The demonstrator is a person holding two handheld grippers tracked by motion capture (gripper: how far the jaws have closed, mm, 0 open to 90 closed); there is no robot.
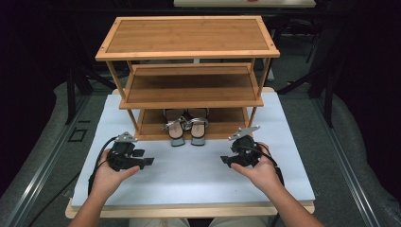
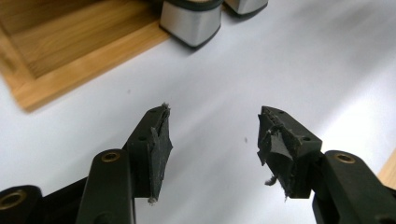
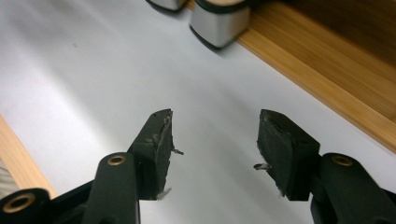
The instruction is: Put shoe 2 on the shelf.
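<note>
a dark room surrounds a wooden table topped with a white sheet [image 1: 189, 179], which covers most of it. at the far side of the sheet stands a three-level wooden rack [image 1: 189, 35], its top and middle levels bare. a pair of silver shoes [image 1: 187, 126] sits side by side on the bottom shelf [image 1: 151, 126], near its middle, heels toward the person and reaching over the shelf's front edge.

the person's hands rest on the sheet in front of the rack, well apart, one to each side of the shoes. the left gripper [image 1: 149, 161] points inward to the right and the right gripper [image 1: 224, 160] points inward to the left, both short of the shoes and touching nothing. in the left gripper view its jaws stand apart with only white sheet between them, a silver heel ahead by the shelf edge. the right gripper view shows the same: jaws released, nothing grasped, a heel ahead.
</note>
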